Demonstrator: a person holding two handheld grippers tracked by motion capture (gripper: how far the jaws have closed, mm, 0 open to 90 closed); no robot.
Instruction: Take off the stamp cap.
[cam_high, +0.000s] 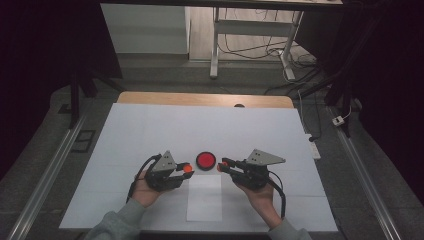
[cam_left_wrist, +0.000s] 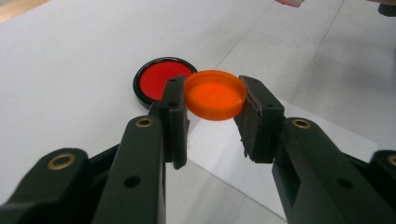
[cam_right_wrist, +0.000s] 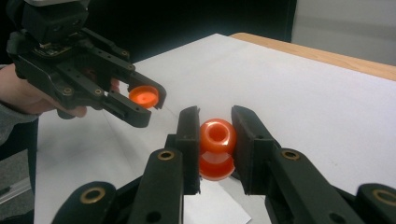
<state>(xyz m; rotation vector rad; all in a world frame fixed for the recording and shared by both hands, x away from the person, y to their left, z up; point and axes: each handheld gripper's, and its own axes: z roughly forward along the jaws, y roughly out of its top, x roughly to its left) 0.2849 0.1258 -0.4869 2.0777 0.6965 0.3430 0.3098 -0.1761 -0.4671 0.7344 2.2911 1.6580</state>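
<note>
Orange plastic, a shallow cap (cam_left_wrist: 215, 94), sits pinched by its rim between the pads of the left gripper (cam_high: 186, 169), held above the white table (cam_high: 150, 135) with its hollow side facing that gripper's camera. Just past it lies a red disc (cam_high: 205, 160) with a black rim (flat on the surface, between the two grippers). A white paper sheet (cam_high: 205, 200) lies near the table's front edge. Further right, the right gripper (cam_high: 222, 165) clamps a small orange bottle (cam_right_wrist: 216, 148) by its body, its open mouth tilted towards the cap.
</note>
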